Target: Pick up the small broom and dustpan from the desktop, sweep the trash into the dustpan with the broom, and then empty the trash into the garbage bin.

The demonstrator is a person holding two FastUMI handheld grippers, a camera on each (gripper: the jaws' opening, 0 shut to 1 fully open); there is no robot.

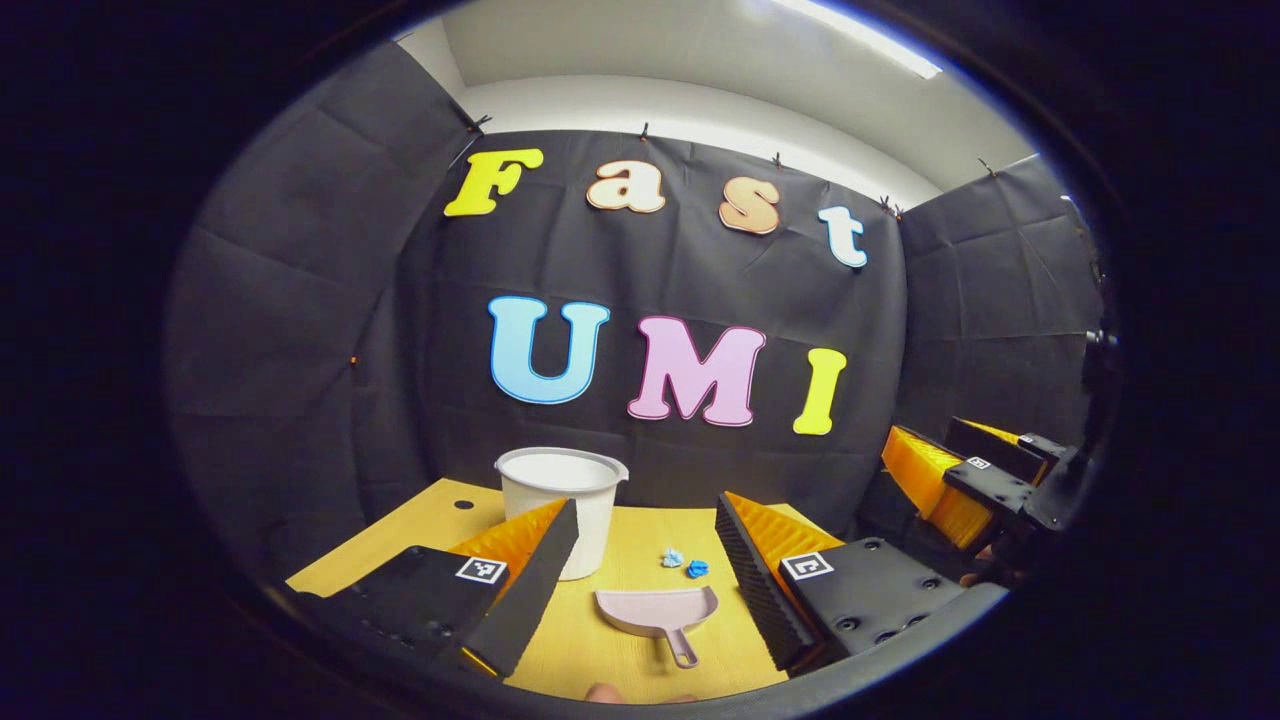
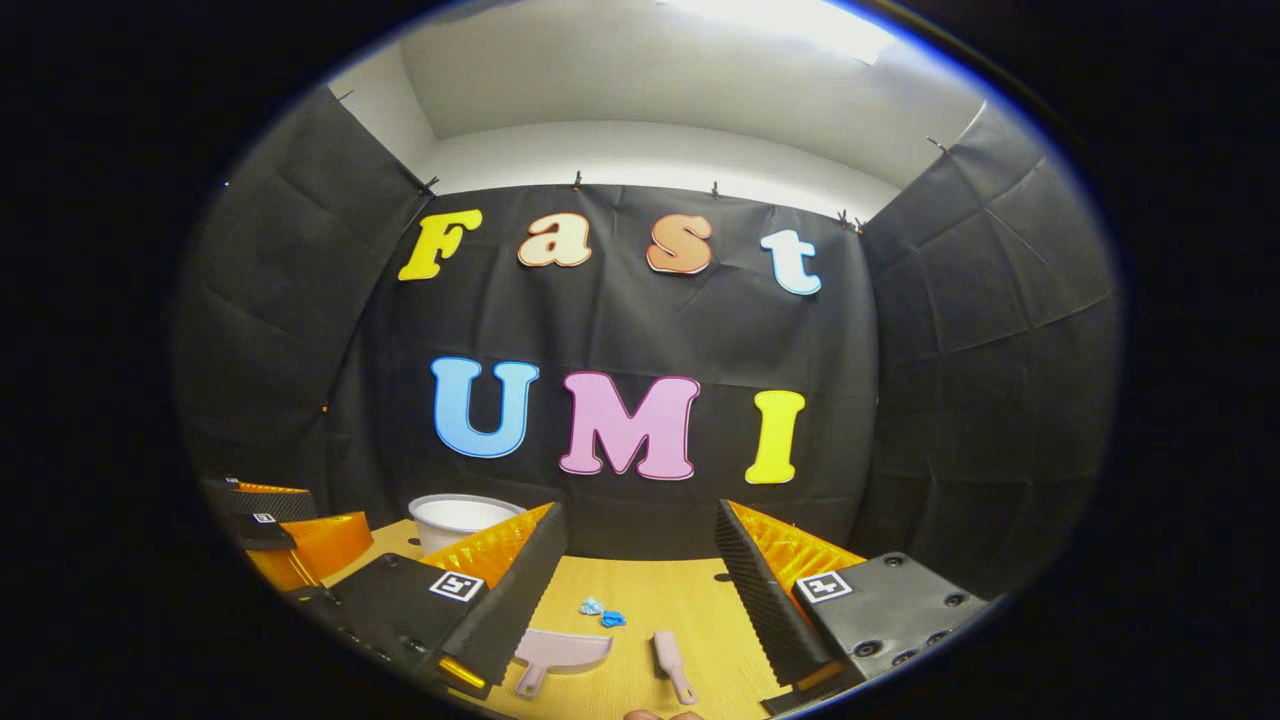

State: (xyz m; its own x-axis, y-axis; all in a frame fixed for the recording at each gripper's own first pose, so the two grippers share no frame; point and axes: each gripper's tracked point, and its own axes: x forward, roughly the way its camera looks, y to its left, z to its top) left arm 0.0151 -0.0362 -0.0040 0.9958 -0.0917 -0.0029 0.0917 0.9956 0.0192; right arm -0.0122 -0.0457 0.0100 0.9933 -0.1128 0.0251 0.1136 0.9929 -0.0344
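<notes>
A small pink dustpan [image 1: 657, 612] lies on the wooden desktop [image 1: 630, 650], handle toward me, below and between the fingers of my open left gripper [image 1: 645, 520]. Two crumpled blue paper scraps [image 1: 685, 563] rest just beyond it. The white garbage bin [image 1: 560, 500] stands at the back left, partly behind my left finger. In the right gripper view, the dustpan [image 2: 555, 655] and a small pink broom [image 2: 672, 663] lie side by side under my open right gripper [image 2: 640, 525], with the blue scraps [image 2: 601, 611] past them and the bin [image 2: 455, 518] at the back left.
The black cloth wall closes the desk at the back and both sides. The other gripper [image 1: 965, 475] hovers at the right edge of the left gripper view, and the left one [image 2: 290, 535] sits at the left edge of the right gripper view. A fingertip [image 1: 605, 692] peeks in at the bottom.
</notes>
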